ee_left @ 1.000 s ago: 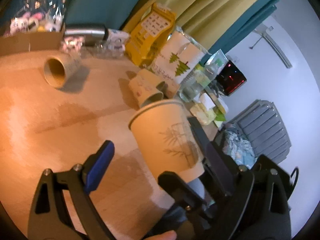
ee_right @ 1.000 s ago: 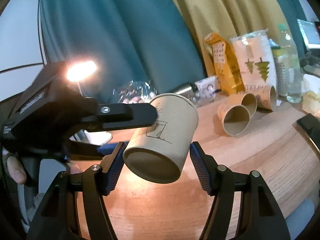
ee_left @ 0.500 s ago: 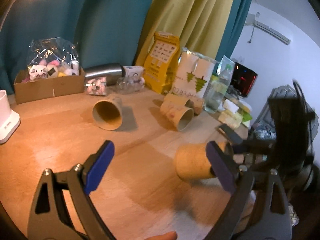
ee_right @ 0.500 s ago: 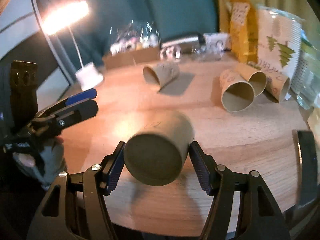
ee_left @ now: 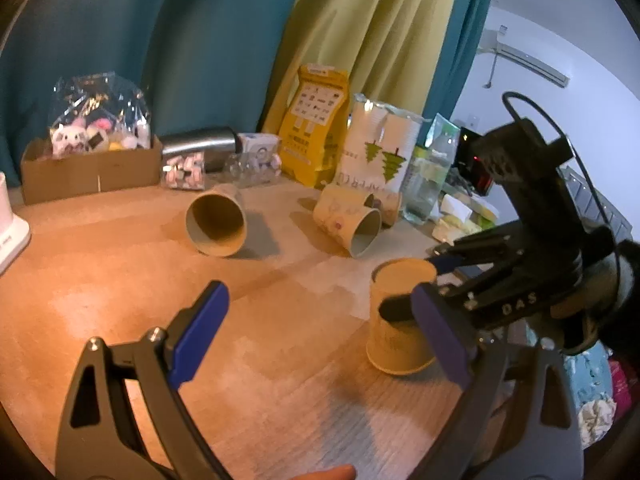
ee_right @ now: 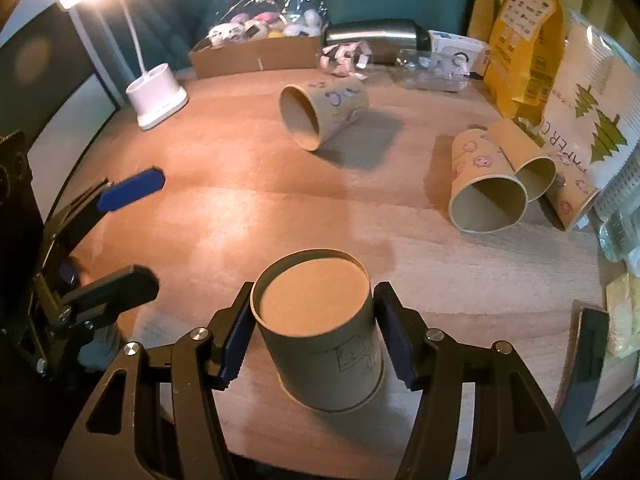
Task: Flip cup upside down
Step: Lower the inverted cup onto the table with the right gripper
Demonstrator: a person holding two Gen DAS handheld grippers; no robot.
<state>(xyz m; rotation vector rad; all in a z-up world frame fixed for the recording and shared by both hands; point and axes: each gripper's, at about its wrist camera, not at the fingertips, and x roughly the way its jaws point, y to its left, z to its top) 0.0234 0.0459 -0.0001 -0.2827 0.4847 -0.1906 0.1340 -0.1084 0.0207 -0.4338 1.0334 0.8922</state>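
Observation:
A tan paper cup (ee_right: 324, 332) stands upside down on the wooden table, base up, rim on the wood. My right gripper (ee_right: 310, 340) has a blue pad against each side of it. In the left wrist view the same cup (ee_left: 398, 332) stands near the table's right edge with the right gripper (ee_left: 416, 284) around it. My left gripper (ee_left: 320, 336) is open and empty, above the table to the cup's left. It shows in the right wrist view at the left edge (ee_right: 132, 228).
Three more paper cups lie on their sides: one mid-table (ee_right: 320, 114), two at the right (ee_right: 486, 188). A white lamp base (ee_right: 158, 94), a cardboard box (ee_right: 256, 56), a yellow bag (ee_right: 520, 36) and a cup sleeve pack (ee_right: 592, 116) line the far edge.
The right gripper turned the cup from lying sideways in the air to base-up and set it down on the table. The left gripper stayed open and drew back to the left.

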